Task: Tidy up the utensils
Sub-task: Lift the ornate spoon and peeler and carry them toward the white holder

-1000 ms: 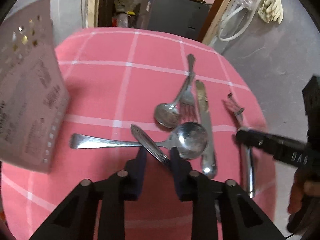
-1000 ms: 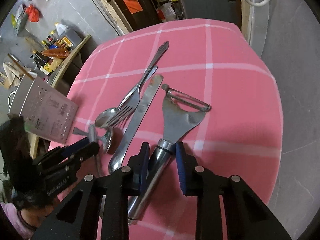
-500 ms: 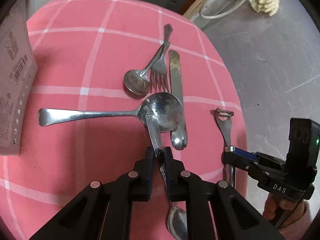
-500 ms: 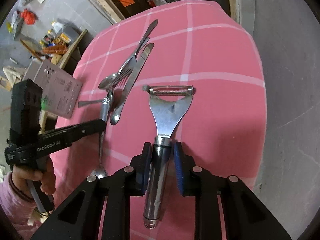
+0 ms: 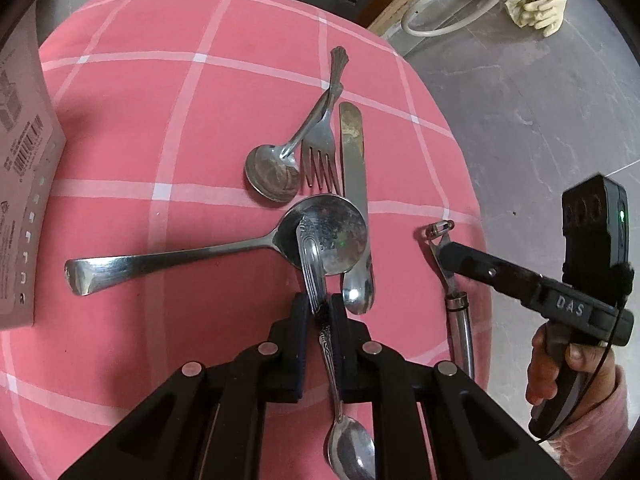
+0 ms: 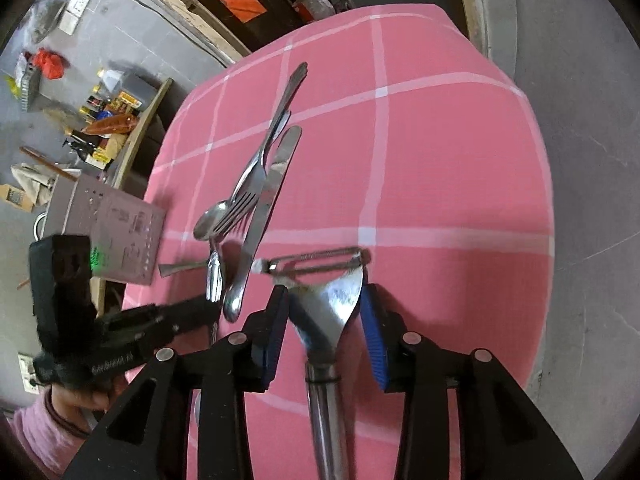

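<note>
Steel utensils (image 5: pixel 352 184) clustered on pink cloth

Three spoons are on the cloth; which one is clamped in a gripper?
The ornate-handled spoon, pinched by the left gripper; the other two lie free.

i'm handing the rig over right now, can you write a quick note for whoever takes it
Left gripper: shut on the ornate teaspoon at its handle, whose tip lies over the big spoon's bowl.
Right gripper: jaws just opened, astride the peeler, not pressing it.
On the pink cloth: small spoon, fork and knife overlapping in a pile.
Done: nothing visibly sorted yet.
Left: separate the pile and lay every piece out in order.
</note>
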Demonstrator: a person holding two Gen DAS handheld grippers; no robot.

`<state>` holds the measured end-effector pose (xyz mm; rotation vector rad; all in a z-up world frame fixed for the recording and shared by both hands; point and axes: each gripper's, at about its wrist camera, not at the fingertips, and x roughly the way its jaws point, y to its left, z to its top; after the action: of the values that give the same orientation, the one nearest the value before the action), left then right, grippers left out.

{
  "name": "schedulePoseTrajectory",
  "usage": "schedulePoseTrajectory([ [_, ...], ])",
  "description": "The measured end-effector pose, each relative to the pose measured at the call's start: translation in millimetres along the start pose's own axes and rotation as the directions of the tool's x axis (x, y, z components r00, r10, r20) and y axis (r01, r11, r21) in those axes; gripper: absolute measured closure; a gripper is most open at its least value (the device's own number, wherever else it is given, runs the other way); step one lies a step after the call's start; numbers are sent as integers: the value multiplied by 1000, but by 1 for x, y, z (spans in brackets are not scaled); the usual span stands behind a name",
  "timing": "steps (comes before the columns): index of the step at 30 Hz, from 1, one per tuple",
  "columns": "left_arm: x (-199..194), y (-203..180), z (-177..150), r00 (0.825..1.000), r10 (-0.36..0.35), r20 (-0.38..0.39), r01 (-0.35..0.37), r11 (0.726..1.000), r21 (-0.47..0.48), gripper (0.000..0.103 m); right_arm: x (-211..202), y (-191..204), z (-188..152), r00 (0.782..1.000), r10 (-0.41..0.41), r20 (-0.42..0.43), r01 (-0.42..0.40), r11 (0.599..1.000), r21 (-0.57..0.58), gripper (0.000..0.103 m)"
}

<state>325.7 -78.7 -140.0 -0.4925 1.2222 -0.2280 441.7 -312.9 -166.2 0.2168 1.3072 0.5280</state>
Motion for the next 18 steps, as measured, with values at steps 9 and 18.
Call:
schedulePoseTrajectory([
  [9, -14, -3, -18, 999, 8, 51, -8, 1000, -9, 100, -8, 8, -7, 997, 37, 64, -41, 997, 67, 100],
  [18, -37, 1, -38, 999, -9, 43, 7, 999, 34, 101, -28, 34, -40, 997, -3, 81, 6, 999, -34, 101],
])
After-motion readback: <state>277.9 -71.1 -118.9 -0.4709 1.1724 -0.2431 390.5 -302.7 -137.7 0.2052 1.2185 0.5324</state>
